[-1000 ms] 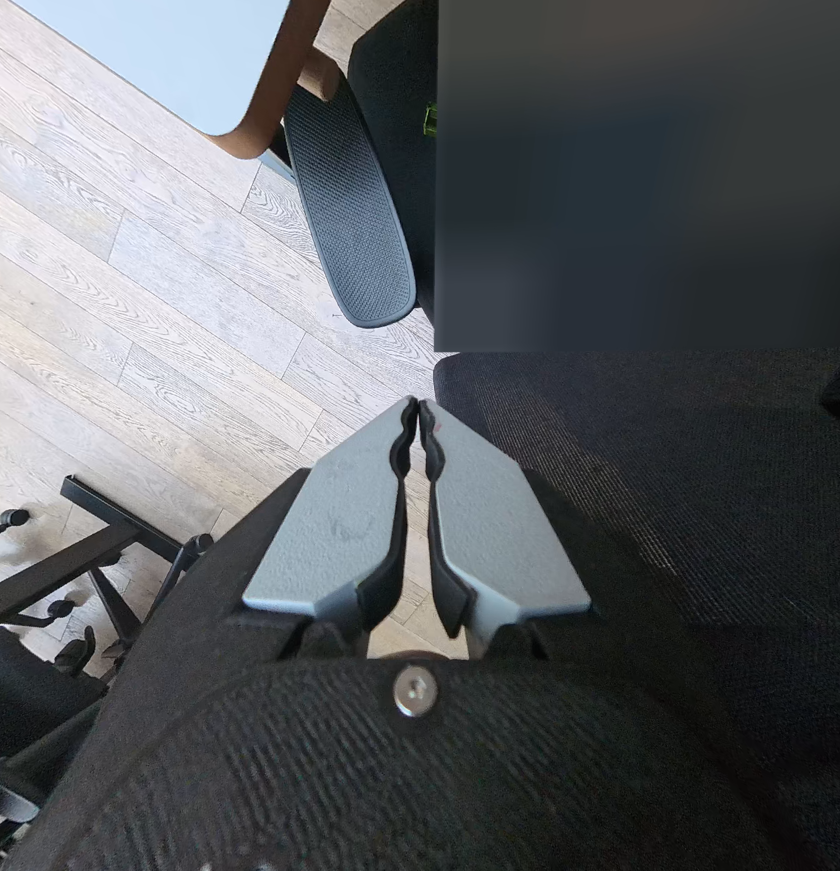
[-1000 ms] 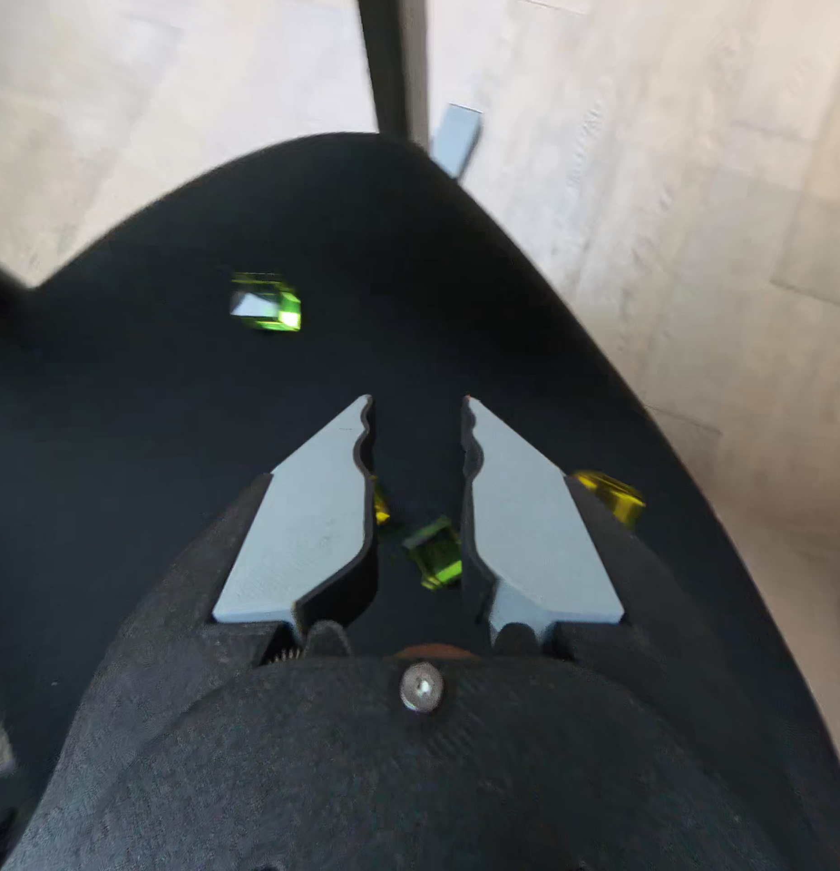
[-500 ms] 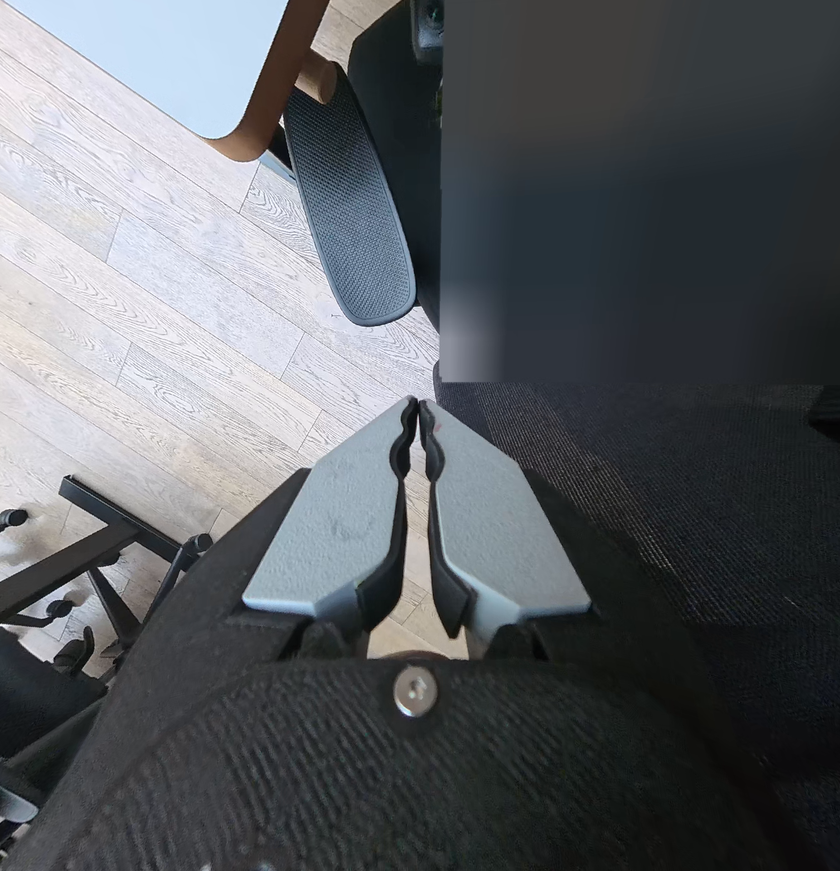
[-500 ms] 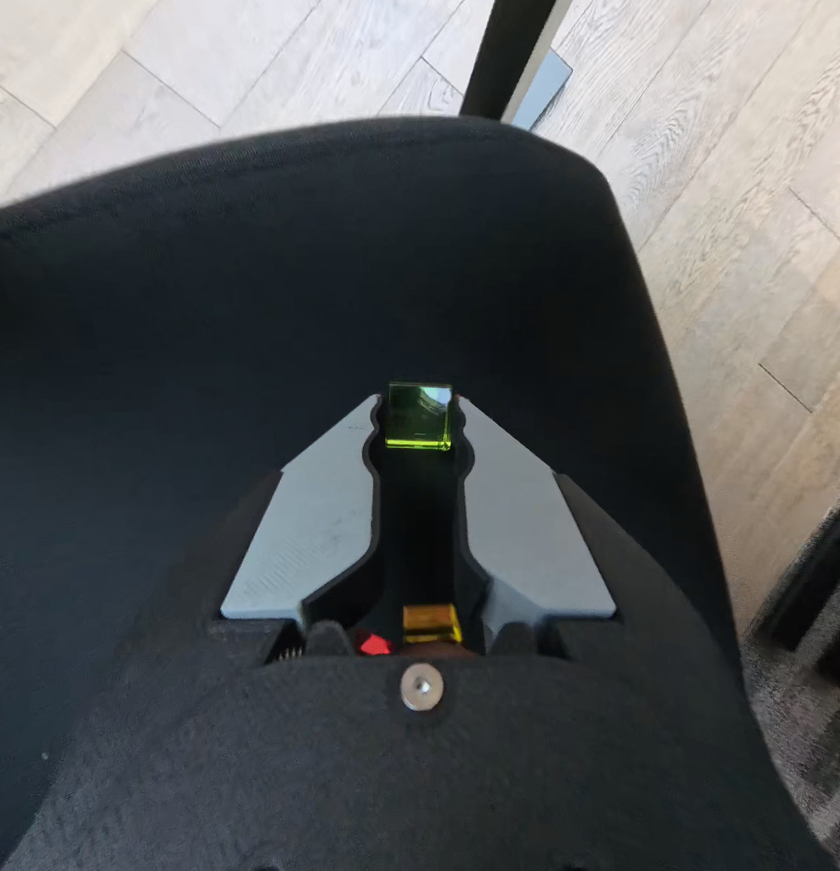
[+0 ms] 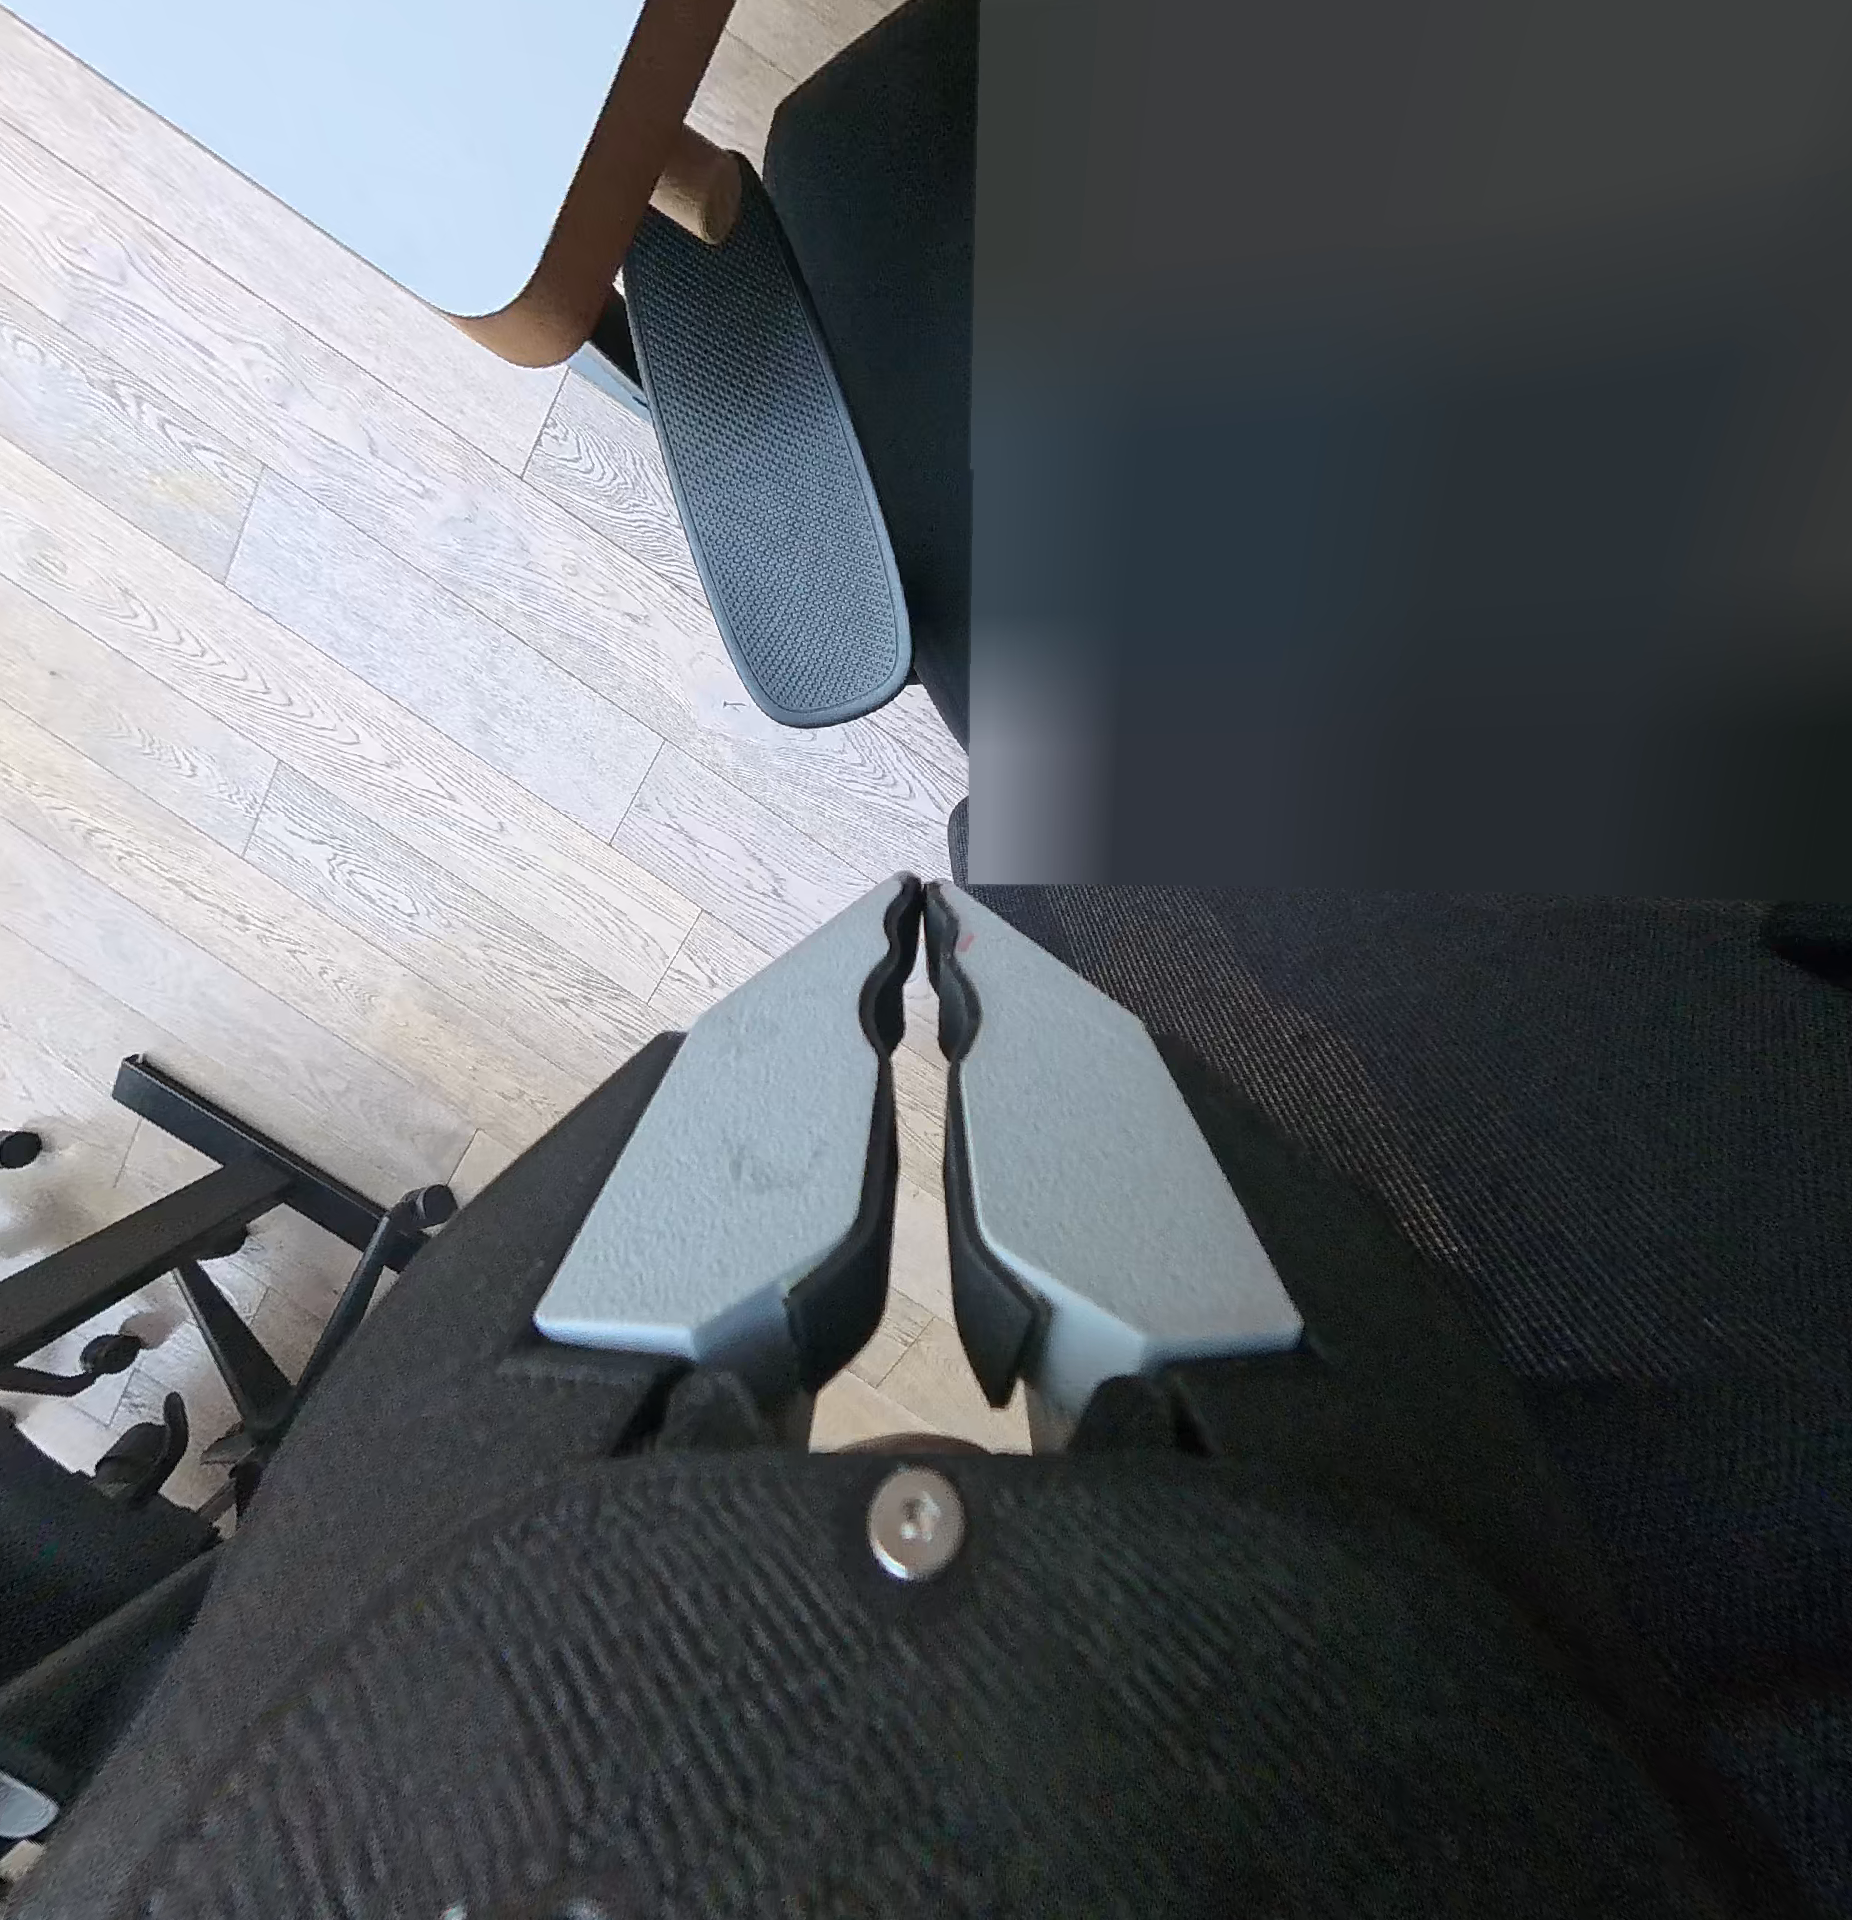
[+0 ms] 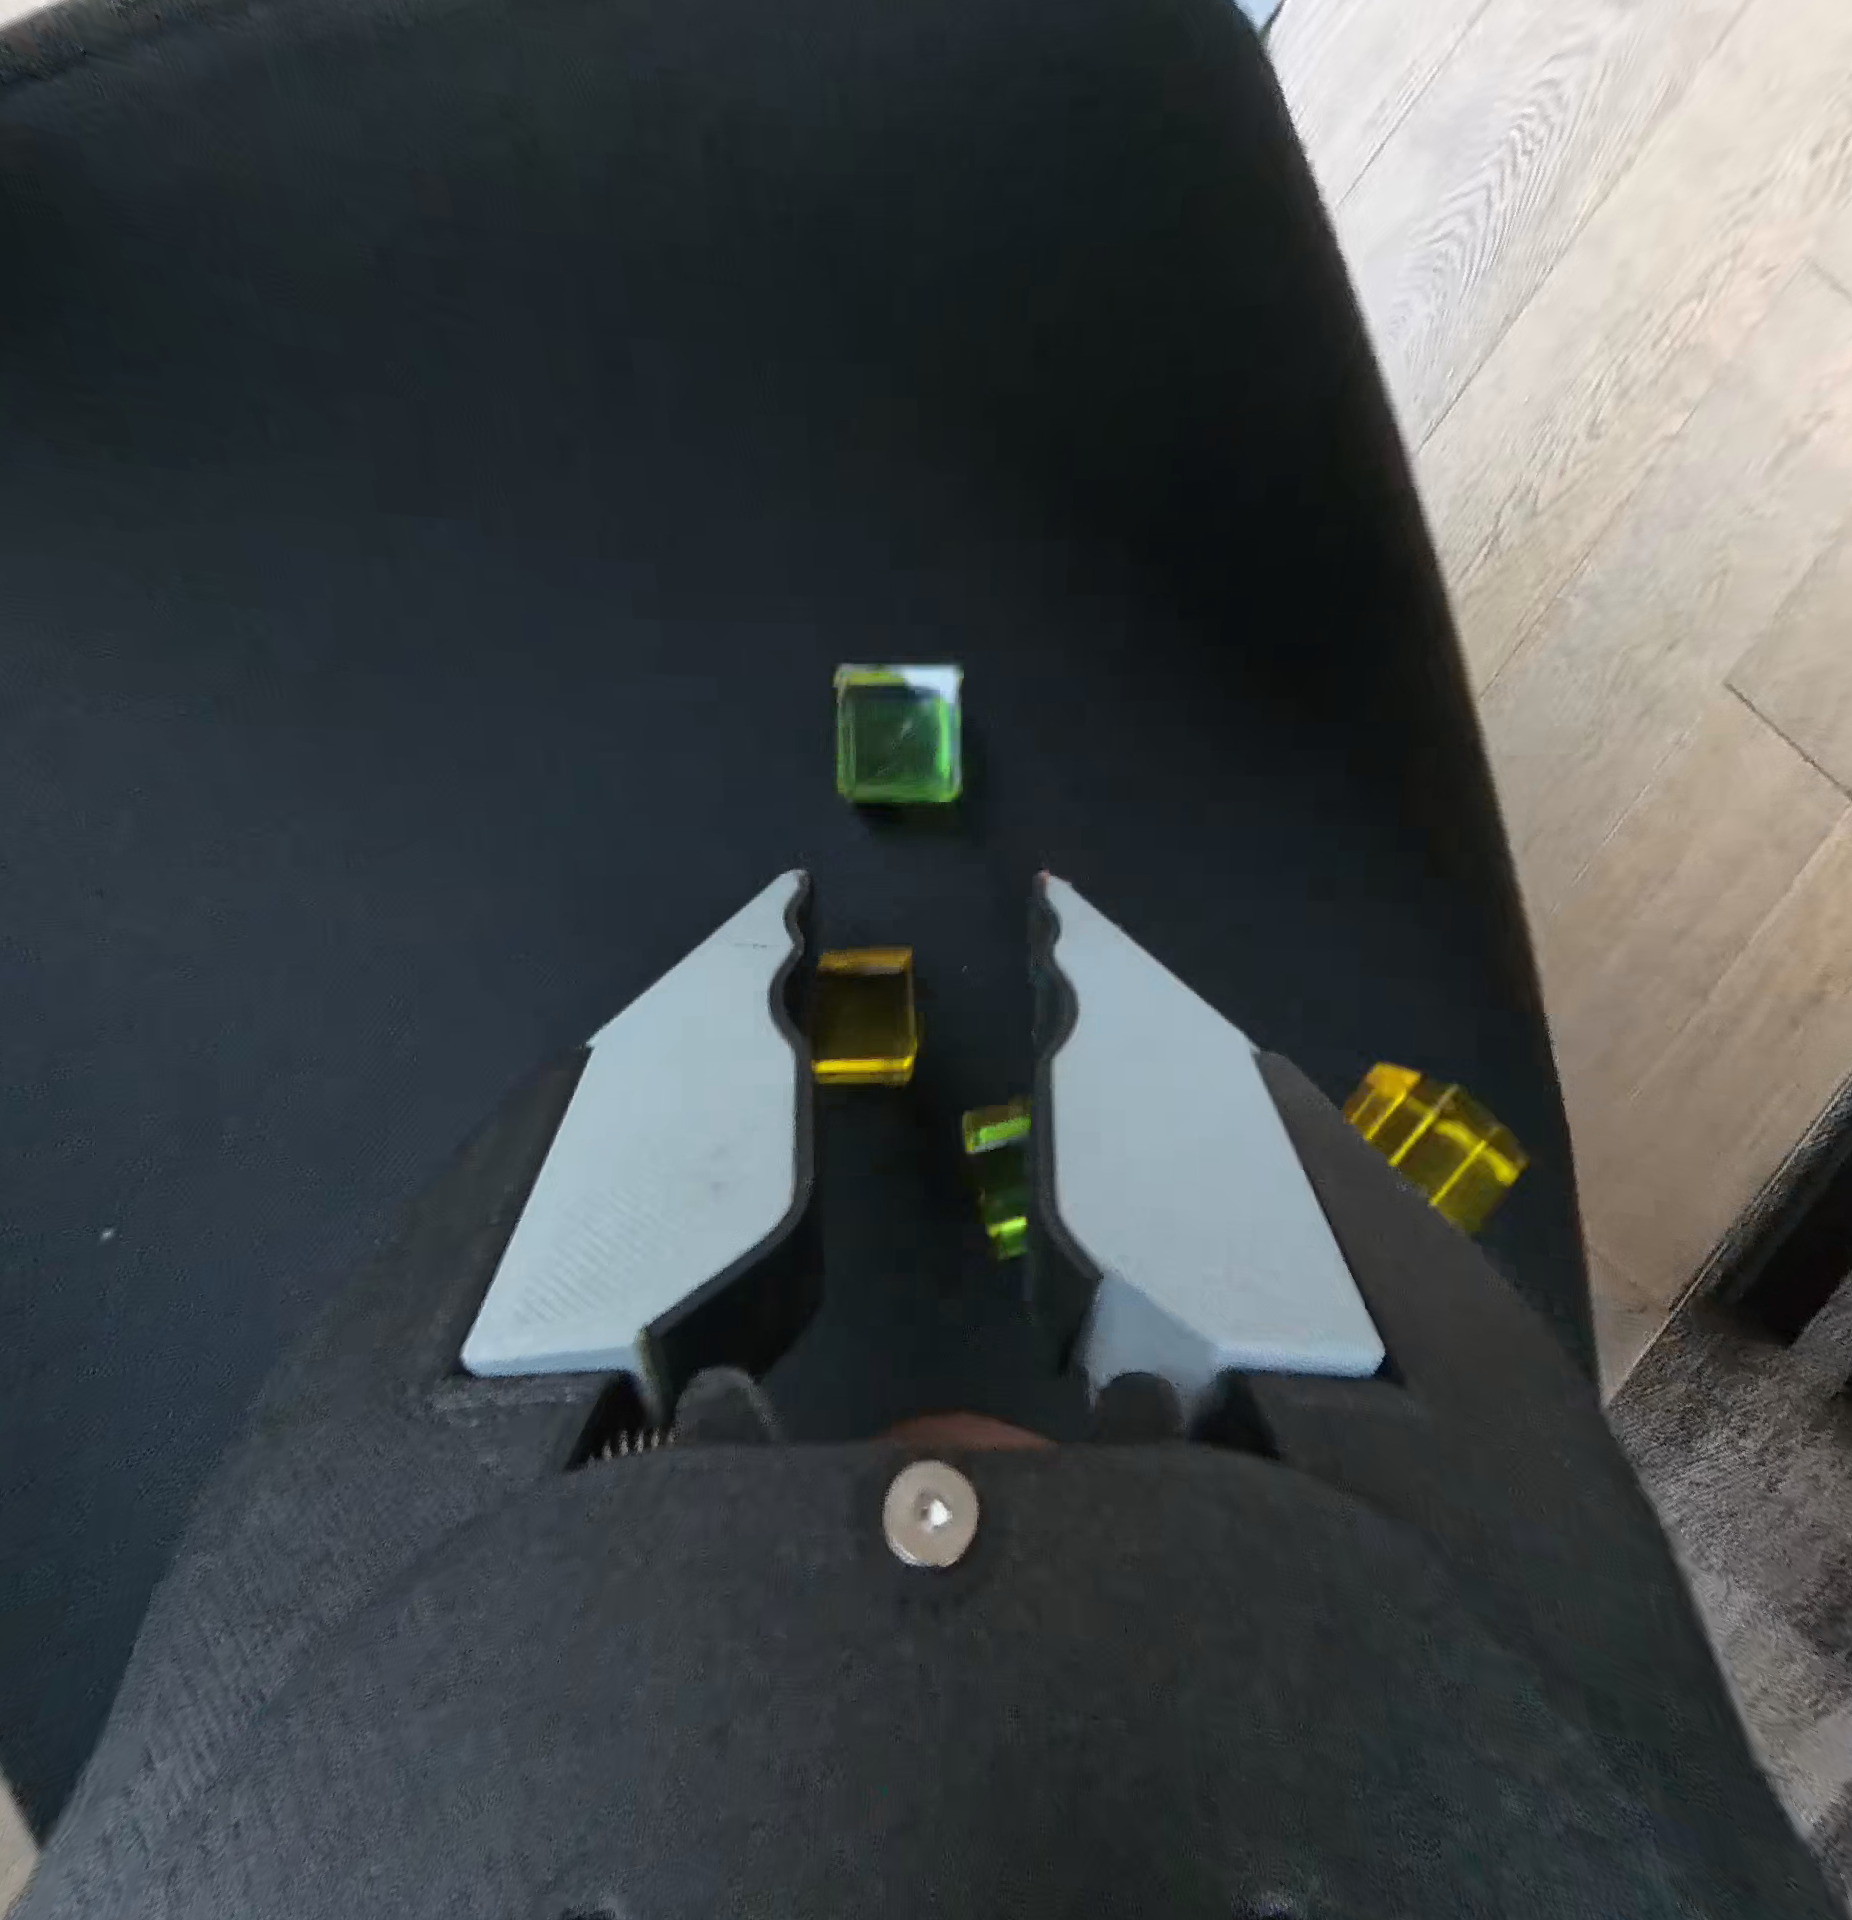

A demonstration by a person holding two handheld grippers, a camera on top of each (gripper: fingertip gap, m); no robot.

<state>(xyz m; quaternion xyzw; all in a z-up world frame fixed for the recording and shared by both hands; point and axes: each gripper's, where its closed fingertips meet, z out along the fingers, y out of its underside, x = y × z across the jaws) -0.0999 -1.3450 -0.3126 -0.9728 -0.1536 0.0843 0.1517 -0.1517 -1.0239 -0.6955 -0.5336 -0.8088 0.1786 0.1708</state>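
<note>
In the right wrist view my right gripper (image 6: 920, 883) is open and empty above a black chair seat (image 6: 382, 623). A clear green cube (image 6: 898, 734) lies on the seat just beyond the fingertips. A yellow block (image 6: 864, 1015) lies below the gap, close to the left finger. A small green piece (image 6: 1000, 1174) lies by the right finger. Another yellow block (image 6: 1436, 1155) sits near the seat's right edge. In the left wrist view my left gripper (image 5: 921, 894) is shut and empty, hanging over the edge of a black mesh chair seat (image 5: 1421, 1143) and the floor.
Light wood plank floor (image 5: 278, 675) lies to the left, with a black armrest (image 5: 766, 468), a pale table corner with a wooden edge (image 5: 434, 135) and a black chair base with casters (image 5: 205, 1278). In the right wrist view, floor (image 6: 1680, 416) and grey carpet (image 6: 1753, 1507) lie right of the seat. The tips of one gripper are about 50 cm away from the tips of the other.
My right gripper held the green cube between its tips half a second ago; now it has opened and drawn back, and the cube lies on the seat. The left gripper has not moved.
</note>
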